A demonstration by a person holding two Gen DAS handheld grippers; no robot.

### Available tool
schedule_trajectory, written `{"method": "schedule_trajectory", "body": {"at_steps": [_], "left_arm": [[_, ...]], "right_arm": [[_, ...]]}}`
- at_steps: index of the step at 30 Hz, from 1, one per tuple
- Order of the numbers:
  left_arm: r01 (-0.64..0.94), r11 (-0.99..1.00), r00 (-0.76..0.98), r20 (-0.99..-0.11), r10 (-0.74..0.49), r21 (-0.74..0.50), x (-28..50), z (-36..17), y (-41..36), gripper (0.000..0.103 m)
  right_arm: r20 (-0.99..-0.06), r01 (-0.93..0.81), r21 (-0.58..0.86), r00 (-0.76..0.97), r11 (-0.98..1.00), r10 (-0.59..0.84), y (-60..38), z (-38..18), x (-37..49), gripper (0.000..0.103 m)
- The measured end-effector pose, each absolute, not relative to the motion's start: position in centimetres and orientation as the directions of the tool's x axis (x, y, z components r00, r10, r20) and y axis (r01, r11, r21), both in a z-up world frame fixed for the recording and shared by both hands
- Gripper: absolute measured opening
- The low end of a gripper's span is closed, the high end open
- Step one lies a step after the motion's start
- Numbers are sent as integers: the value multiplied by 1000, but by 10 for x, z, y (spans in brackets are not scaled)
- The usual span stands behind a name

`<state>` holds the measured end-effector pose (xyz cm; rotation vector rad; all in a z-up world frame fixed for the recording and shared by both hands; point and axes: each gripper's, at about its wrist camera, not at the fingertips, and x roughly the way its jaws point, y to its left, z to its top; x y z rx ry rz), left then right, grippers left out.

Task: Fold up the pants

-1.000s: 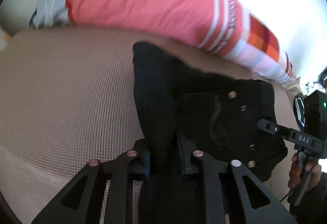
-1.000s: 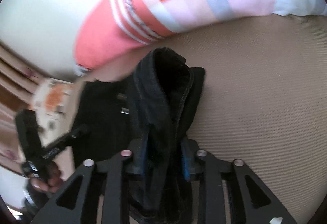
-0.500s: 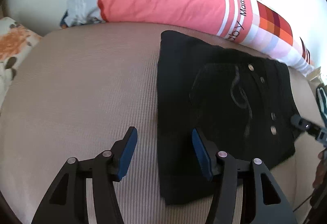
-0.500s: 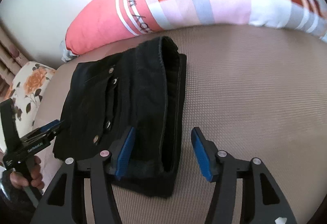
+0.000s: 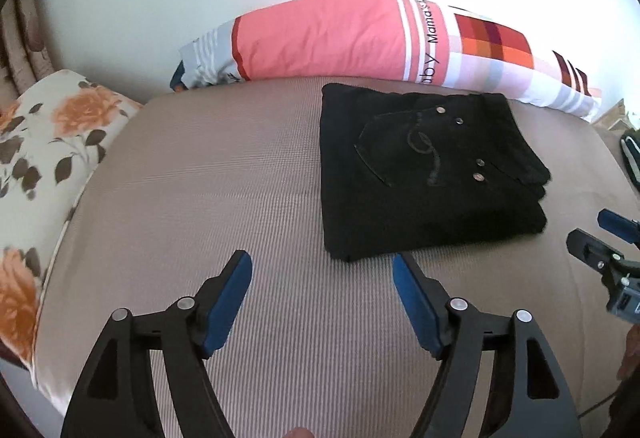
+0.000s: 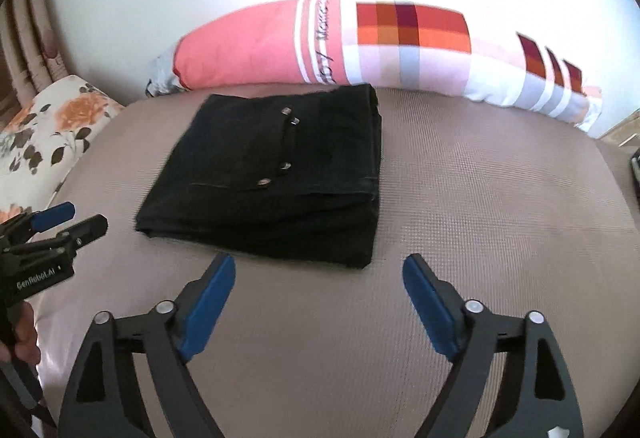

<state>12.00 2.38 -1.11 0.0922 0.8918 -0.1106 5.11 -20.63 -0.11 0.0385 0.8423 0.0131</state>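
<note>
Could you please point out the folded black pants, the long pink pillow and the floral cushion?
Folded black pants (image 5: 424, 174): left wrist view, back pocket.
Long pink pillow (image 5: 320, 38): left wrist view, plain pink section.
Floral cushion (image 5: 48, 142): left wrist view, top face.

The folded pants (image 5: 424, 174) lie flat on the bed (image 5: 224, 198), toward its far edge, their back edge just beside the long pillow (image 5: 360, 38) that runs along that edge against the wall. A second pillow (image 5: 44, 142) sits at the bed's left edge. Both tools, left (image 5: 322, 278) and right (image 6: 318, 278), hang over the near part of the bed, apart from the pants.
</note>
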Motion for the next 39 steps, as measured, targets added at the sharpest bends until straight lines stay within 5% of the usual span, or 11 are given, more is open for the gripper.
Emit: {"method": "schedule_trajectory", "body": {"at_steps": [10, 39], "left_arm": [[96, 991, 688, -726, -1, 89, 72, 1, 31, 76], [138, 985, 660, -751, -16, 100, 64, -21, 32, 78]], "right_arm": [[-673, -46, -34, 740, 998, 11, -156, 23, 11, 99], [-692, 17, 14, 722, 1000, -3, -156, 8, -3, 100]]}}
